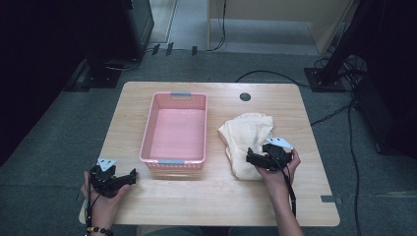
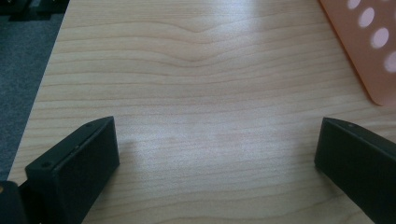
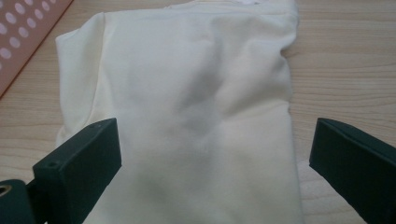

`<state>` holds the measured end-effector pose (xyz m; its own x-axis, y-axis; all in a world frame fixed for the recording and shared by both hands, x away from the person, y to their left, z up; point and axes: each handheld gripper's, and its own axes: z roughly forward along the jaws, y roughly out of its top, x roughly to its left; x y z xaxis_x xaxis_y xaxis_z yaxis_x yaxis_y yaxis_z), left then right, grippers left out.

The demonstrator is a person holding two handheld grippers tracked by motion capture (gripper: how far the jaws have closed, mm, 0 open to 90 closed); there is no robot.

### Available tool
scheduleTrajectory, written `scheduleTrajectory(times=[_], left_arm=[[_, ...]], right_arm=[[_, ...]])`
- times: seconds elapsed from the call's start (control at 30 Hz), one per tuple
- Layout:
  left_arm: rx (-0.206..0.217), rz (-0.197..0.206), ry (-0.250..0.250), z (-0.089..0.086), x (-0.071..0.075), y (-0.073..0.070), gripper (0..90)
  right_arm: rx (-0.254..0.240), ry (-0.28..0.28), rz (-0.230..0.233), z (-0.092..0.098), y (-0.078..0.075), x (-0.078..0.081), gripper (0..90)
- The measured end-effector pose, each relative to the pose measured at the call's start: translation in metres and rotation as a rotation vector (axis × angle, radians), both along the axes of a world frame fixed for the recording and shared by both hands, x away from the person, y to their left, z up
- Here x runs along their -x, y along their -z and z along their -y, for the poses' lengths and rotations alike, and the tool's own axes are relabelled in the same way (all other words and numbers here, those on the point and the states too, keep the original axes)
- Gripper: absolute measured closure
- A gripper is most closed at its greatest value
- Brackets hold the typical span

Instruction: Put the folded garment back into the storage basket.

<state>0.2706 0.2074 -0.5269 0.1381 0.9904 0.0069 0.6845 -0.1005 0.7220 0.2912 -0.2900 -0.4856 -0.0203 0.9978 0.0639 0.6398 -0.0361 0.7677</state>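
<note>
A light wooden table [image 1: 206, 196] stands on grey carpet. On it lie a pink perforated basket [image 1: 175, 129] and, just to its right, a folded cream cloth [image 1: 245, 137].

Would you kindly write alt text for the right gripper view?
A folded cream cloth lies on a wooden table, with the right gripper open, its two black jaws set wide to either side of the cloth's near end. A pink perforated basket edges in at the upper left.
</note>
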Motion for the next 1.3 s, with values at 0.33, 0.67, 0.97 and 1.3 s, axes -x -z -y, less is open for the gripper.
scheduleTrajectory(times=[0.33,0.67,0.97,1.3], left_arm=[[0.0,0.0,0.0,0.0,0.0,0.0,0.0],[0.0,0.0,0.0,0.0,0.0,0.0,0.0],[0.0,0.0,0.0,0.0,0.0,0.0,0.0],[0.0,0.0,0.0,0.0,0.0,0.0,0.0]], right_arm=[[-0.015,-0.018,-0.011,-0.01,0.003,-0.008,1.5],[-0.038,-0.044,-0.03,-0.019,0.01,-0.017,1.5],[-0.04,-0.049,-0.043,-0.025,0.015,-0.026,1.4],[-0.028,-0.051,-0.048,-0.03,0.02,-0.034,1.6]])
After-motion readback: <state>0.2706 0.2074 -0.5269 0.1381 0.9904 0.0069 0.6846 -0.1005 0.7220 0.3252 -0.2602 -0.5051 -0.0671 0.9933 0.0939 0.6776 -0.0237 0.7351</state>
